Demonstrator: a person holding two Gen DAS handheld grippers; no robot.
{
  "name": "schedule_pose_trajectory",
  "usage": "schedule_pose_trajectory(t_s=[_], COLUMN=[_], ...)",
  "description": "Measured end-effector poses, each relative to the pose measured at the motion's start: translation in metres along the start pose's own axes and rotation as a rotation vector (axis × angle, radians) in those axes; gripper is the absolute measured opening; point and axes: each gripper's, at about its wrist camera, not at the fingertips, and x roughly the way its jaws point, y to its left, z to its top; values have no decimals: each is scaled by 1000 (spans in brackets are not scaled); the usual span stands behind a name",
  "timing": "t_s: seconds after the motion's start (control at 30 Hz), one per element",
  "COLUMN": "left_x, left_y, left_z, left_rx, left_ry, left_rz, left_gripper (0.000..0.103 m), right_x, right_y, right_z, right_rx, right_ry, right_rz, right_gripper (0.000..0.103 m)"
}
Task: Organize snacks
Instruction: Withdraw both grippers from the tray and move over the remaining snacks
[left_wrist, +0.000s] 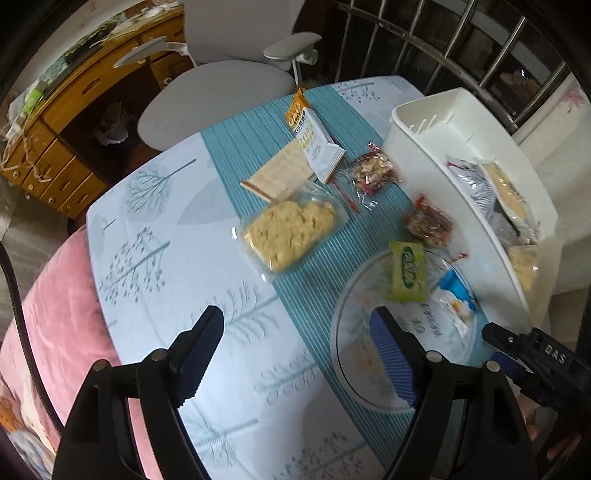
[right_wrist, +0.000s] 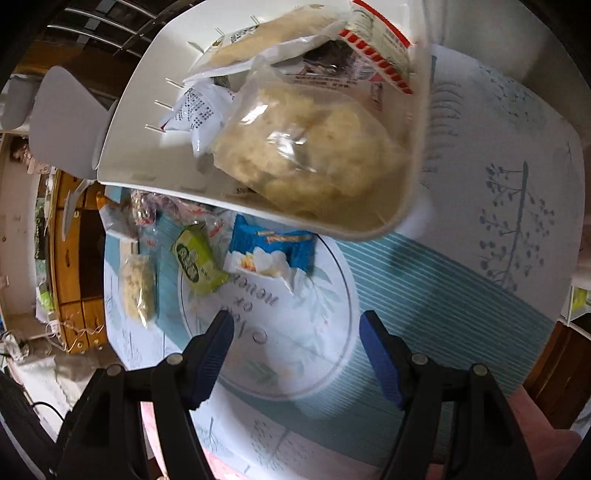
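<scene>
- Left wrist view: the white bin (left_wrist: 424, 122) stands at the bench's (left_wrist: 155, 236) far right edge, rigid-walled and already part-filled with packets; it needs no lifting.
- Clear bag of pale crackers (left_wrist: 291, 229), lying mid-bench on the teal runner (left_wrist: 236, 144), looks light, crinkly and slippery, its contents brittle; pinch the sealed end, not the middle.
- Blue-and-white packet (right_wrist: 273, 251) and green packet (right_wrist: 197, 260) lie side by side on the round mat (right_wrist: 295, 354), just below the bin; both probably soft and light, best taken by an edge seam.
- Left gripper (left_wrist: 299, 354) and right gripper (right_wrist: 297, 352) both hover with jaws spread wide, nothing between them.
</scene>
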Motion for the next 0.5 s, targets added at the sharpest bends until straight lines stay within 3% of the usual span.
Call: schedule_pose_trajectory(t_s=[0.23, 0.5], left_x=[42, 76], left_y=[-2, 5], left_z=[27, 48], left_rx=[69, 83], left_ry=[34, 13], left_rz=[24, 53], left_gripper=[81, 81], right_x=[16, 41], right_y=[16, 25], right_z=[4, 10], right_rx=[12, 19], right_ry=[-57, -63], right_rz=[-56, -119], right_gripper=[71, 71])
